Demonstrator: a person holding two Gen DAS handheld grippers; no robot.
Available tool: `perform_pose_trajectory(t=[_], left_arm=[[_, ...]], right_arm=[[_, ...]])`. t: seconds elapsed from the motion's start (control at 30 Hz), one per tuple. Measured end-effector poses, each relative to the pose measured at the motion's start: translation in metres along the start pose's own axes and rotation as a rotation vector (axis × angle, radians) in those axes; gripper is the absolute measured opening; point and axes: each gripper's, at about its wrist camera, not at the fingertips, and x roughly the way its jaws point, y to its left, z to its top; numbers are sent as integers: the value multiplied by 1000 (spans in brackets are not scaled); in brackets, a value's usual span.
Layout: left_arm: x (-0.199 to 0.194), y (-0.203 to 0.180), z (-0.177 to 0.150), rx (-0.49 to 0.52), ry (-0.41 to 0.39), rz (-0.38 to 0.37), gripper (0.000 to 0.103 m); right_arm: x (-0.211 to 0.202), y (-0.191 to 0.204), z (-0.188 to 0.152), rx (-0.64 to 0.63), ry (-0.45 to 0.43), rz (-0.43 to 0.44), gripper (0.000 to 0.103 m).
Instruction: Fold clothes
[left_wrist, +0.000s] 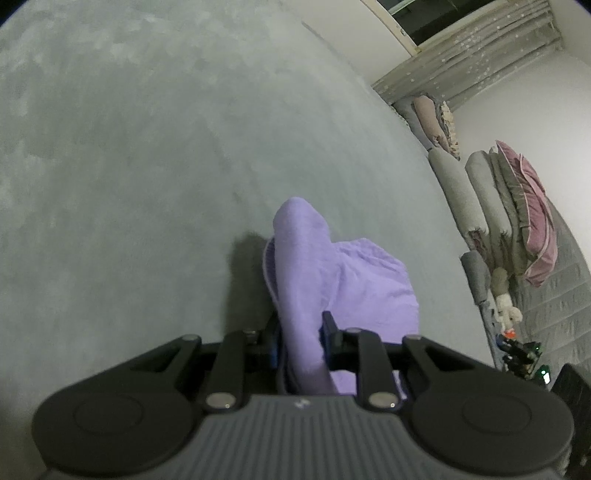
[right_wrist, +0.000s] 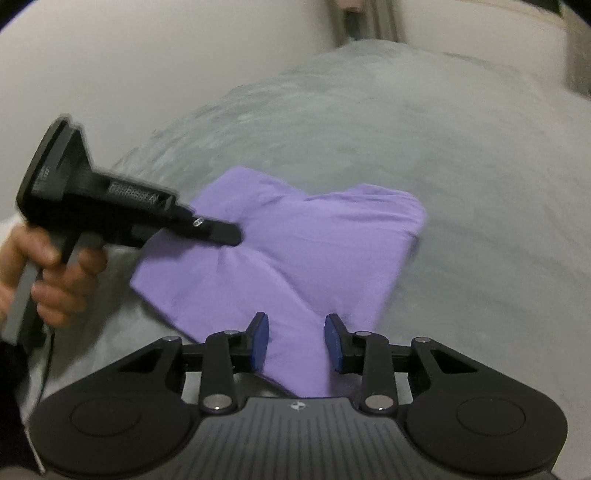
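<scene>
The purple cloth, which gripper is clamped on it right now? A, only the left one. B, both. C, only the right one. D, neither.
A: the left gripper pinches a raised fold of the purple cloth, while the right gripper has its pads apart above the cloth's near edge.

Lilac garment (right_wrist: 295, 251) – plain; grey carpet (left_wrist: 147, 147); pink pillow (left_wrist: 532, 206).

Purple garment (right_wrist: 295, 251) partly folded, creased, one fold raised off grey surface
</scene>
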Motion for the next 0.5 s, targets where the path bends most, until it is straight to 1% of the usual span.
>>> perform_pose_trajectory(t=[0.1, 0.13, 0.17, 0.2, 0.23, 0.27, 0.33, 0.43, 0.5], left_arm=[[0, -5, 0, 23, -3, 17, 18], [-1, -7, 0, 30, -4, 22, 18], [-1, -8, -1, 32, -4, 23, 18], [-1, -9, -1, 33, -4, 25, 18], [-1, -8, -1, 32, -3, 24, 18], [-1, -9, -1, 32, -3, 25, 18], [-1, -10, -2, 37, -5, 30, 18], [-1, -11, -2, 44, -8, 32, 18], [-1, -8, -2, 35, -7, 25, 18]], right_arm=[[-8, -18, -2, 40, 4, 38, 31], [-9, -21, -2, 43, 11, 22, 31], [-10, -24, -2, 47, 18, 6, 33], [-10, -26, -3, 51, 25, -11, 43], [-10, -28, -3, 49, 24, -22, 46], [-9, -30, -4, 48, 23, -31, 47], [-11, -35, -3, 78, -15, -6, 48], [-9, -51, -2, 213, -66, 49, 48], [1, -59, -3, 288, -89, 82, 48]])
